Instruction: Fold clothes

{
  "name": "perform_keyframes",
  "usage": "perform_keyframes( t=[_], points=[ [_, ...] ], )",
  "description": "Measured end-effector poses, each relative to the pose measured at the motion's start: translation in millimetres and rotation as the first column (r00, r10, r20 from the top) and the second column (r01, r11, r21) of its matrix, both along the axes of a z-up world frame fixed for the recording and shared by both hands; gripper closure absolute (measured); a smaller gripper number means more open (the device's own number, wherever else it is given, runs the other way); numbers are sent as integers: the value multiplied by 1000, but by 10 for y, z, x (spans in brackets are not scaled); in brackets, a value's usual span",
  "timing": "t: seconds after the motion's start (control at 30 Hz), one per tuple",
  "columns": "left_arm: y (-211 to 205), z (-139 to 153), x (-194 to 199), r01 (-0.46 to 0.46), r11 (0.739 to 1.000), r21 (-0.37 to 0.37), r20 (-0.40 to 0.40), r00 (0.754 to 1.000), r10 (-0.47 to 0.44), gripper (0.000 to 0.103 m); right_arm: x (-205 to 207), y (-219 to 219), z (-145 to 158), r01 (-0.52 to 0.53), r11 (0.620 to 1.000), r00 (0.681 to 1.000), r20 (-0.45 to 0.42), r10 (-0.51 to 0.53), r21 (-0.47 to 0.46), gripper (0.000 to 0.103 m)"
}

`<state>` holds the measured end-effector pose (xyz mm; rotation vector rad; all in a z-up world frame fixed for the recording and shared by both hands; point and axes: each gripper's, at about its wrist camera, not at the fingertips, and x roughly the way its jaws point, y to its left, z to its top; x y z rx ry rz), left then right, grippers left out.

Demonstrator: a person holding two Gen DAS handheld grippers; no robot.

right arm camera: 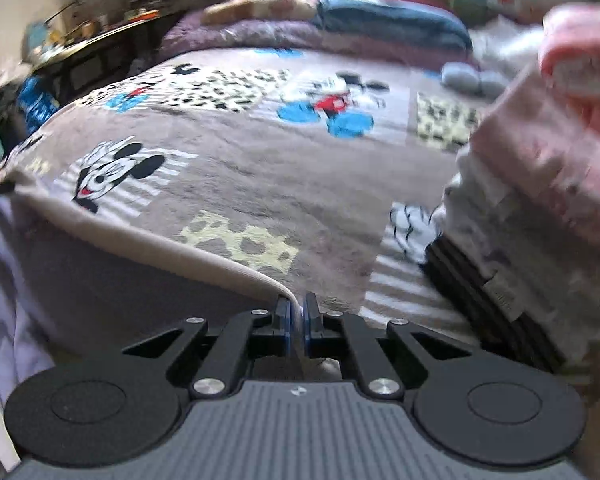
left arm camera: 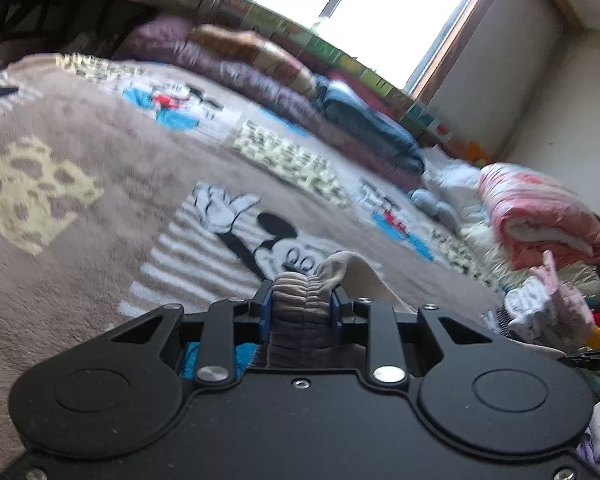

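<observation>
We see the left gripper [left arm camera: 302, 306] held low, pointing across the bed, its jaws pinching a bunched corner of the taupe fleece blanket printed with cartoon mice [left arm camera: 100, 184]. The right gripper [right arm camera: 297, 316] also sits low, aimed toward the window end, its jaws pressed together on the blanket's cream-backed edge, which lifts in a long fold to the left. The blanket lies spread over the bed, reaching the quilts near the window. A rolled pink quilt [left arm camera: 540, 216] rests at the right. Motion blur leaves no writing readable.
</observation>
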<state>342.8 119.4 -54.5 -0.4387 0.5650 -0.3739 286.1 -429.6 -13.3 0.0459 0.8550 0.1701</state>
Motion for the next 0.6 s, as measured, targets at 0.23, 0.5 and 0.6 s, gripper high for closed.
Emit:
perform_keyframes(
  t=[0.23, 0.5, 0.6],
  points=[
    [-95, -224, 365, -22, 999, 26, -125, 992, 25, 64, 369, -215, -501, 139, 987, 986, -106, -130, 83, 93],
    [267, -88, 338, -54, 997, -48, -130, 990, 48, 55, 385, -273, -725, 200, 977, 976, -101, -192, 79, 86],
    [229, 18, 257, 17, 1000, 4, -111, 994, -17, 55, 341, -309, -705, 204, 973, 977, -85, -195, 105, 82]
  ],
)
